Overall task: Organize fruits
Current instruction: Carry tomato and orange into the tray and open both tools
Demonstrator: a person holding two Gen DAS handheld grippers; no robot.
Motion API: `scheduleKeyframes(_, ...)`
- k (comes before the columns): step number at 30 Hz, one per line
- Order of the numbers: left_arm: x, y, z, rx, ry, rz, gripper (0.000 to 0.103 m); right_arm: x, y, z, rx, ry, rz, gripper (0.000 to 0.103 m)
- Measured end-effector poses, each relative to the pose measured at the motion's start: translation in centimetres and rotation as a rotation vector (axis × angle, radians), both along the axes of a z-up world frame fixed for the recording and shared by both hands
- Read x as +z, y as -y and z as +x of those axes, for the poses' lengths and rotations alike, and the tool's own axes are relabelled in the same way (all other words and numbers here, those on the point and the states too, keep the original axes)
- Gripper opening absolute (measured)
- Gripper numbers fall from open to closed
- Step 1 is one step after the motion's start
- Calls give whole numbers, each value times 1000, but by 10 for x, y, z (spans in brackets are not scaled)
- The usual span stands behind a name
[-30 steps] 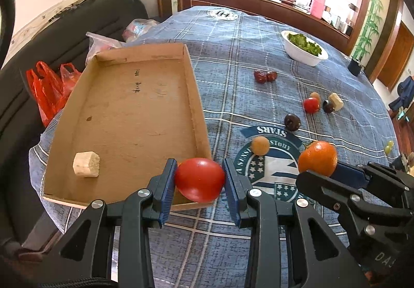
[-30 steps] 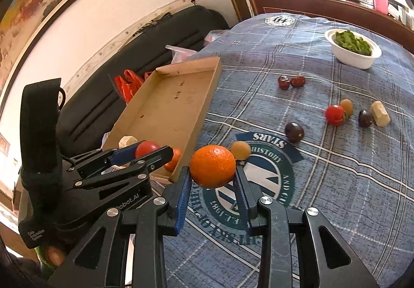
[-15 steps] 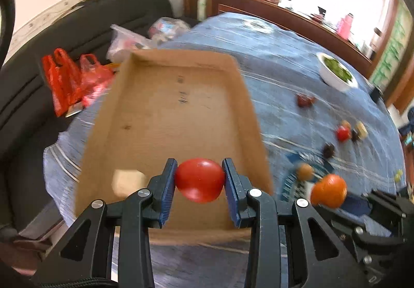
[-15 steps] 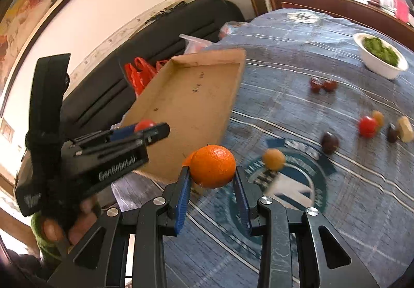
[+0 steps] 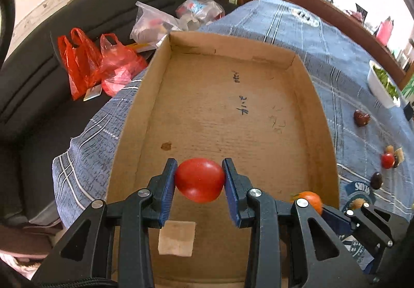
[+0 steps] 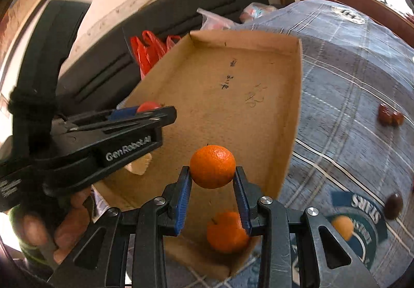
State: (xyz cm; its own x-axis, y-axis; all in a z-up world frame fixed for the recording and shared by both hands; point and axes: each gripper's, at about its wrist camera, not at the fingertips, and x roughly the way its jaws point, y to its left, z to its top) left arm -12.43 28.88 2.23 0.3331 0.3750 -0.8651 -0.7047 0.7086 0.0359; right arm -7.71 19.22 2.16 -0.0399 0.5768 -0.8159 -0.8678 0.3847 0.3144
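Now I hold a red tomato (image 5: 199, 180) in my left claw (image 5: 199, 182) and an orange (image 6: 212, 166) in my right claw (image 6: 212, 182), both clamped tight above the cardboard tray (image 5: 320, 117) at centre frame. Next, I'd lower and release. Blue plaid cloth covers the desk (image 5: 344, 76); black sofa (image 5: 77, 14) upper left.

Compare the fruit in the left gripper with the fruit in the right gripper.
The tomato is smooth, glossy red; the orange is dimpled, matte orange. The tomato looks slightly lopsided; the orange is nearly round. Both are clamped between blue pads, the tomato in the left gripper, the orange in the right gripper, above the cardboard tray.
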Motion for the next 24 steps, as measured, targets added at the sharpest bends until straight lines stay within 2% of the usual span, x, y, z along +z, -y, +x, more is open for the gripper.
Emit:
scheduleKeyframes(3, -7, 3, 5, -15, -30, 2, 34, -9, -5, -4, 25, 14, -27, 32)
scheduleKeyframes(6, -15, 4, 10, -24, -61, -27, 34, -13, -9, -7, 36, 35, -41, 33)
scheduleKeyframes(13, -9, 3, 3, 0, -46, -50, 34, -11, -5, -8, 45, 66, -45, 35)
scheduleKeyframes(15, -6, 4, 0, 10, -40, -45, 39, -7, 1, -9, 42, 73, -34, 41)
scheduleKeyframes(16, -4, 6, -2, 13, -33, -45, 41, -5, 4, -9, 36, 75, -27, 49)
scheduleKeyframes(17, -1, 9, -5, 13, -25, -45, 44, -2, 8, -9, 32, 76, -15, 50)
scheduleKeyframes(24, 17, 33, -9, 9, 9, -5, 44, 17, 38, -8, 4, 80, 36, 51)
